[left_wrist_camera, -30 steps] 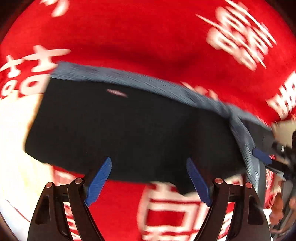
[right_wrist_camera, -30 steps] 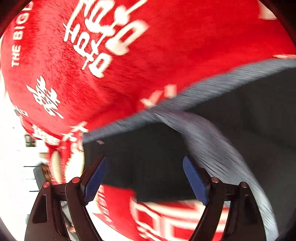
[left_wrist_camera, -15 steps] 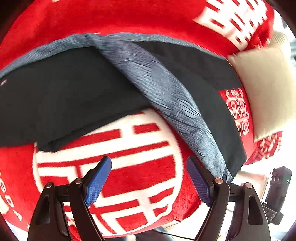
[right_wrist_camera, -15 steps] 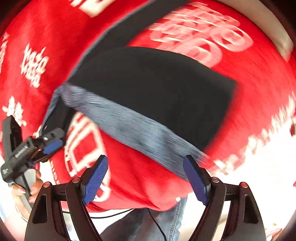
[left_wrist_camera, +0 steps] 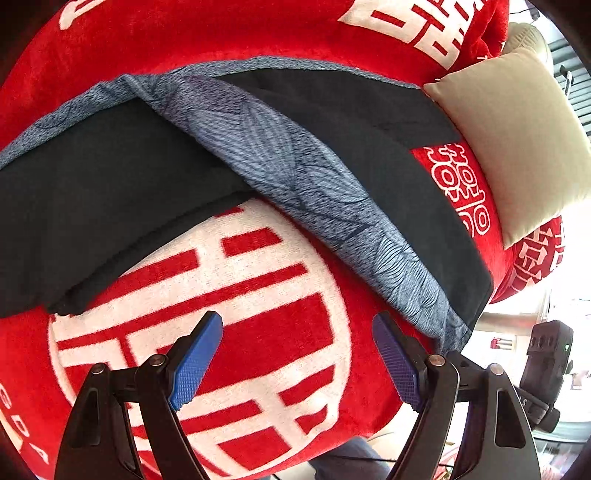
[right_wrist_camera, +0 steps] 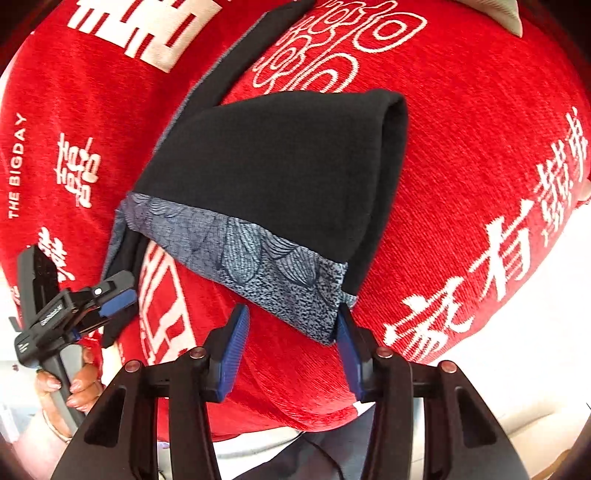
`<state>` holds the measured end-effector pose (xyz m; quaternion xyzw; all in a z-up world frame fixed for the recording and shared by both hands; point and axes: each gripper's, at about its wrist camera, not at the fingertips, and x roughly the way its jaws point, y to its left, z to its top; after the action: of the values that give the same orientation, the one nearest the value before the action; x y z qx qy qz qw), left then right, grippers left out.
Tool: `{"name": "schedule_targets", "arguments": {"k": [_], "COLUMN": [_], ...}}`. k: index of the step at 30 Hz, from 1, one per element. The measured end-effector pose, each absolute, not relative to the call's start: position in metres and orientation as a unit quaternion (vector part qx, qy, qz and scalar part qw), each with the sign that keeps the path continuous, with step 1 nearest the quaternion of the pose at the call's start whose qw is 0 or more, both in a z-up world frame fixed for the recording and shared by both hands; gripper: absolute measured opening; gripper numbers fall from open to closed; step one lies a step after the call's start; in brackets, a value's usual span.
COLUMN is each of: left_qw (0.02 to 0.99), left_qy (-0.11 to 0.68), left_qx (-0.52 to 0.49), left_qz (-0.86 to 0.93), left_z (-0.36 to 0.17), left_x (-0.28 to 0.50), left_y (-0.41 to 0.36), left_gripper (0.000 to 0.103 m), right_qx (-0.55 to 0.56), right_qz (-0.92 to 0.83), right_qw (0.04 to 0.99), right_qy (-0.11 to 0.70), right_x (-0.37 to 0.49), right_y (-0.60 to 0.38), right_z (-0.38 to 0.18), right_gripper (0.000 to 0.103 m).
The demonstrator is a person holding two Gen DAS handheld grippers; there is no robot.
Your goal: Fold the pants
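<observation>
The black pants with a grey-blue patterned waistband (left_wrist_camera: 295,177) are lying folded on the red plush blanket with white characters (left_wrist_camera: 258,295). The left gripper (left_wrist_camera: 297,356) and right gripper (right_wrist_camera: 291,347) are both hovering low, fingers spread wide, gripping nothing.

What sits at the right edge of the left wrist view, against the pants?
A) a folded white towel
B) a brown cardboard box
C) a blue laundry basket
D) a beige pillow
D: a beige pillow lies on the red blanket with its corner meeting the far edge of the pants, well beyond the open left gripper.
</observation>
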<state>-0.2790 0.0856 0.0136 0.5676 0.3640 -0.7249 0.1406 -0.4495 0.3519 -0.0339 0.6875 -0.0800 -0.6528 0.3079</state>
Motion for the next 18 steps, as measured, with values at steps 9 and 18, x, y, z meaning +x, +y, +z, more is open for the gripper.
{"name": "schedule_targets", "arguments": {"k": [9,18], "left_qw": [0.16,0.157], "left_qy": [0.437,0.539], "left_qx": [0.548,0.489], "left_qz": [-0.695,-0.667], "left_z": [-0.012,0.007], "left_x": [-0.314,-0.35], "left_y": [0.091,0.075], "left_gripper": [0.089,0.045], "right_qx": [0.738,0.698], "right_qz": [-0.562,-0.536], "right_qw": [0.353,0.464], "right_qy": [-0.122,-0.101], "right_x": [-0.474,-0.576], "right_y": [0.345,0.284], "right_z": [-0.042,0.043], "right_gripper": [0.003,0.003]}}
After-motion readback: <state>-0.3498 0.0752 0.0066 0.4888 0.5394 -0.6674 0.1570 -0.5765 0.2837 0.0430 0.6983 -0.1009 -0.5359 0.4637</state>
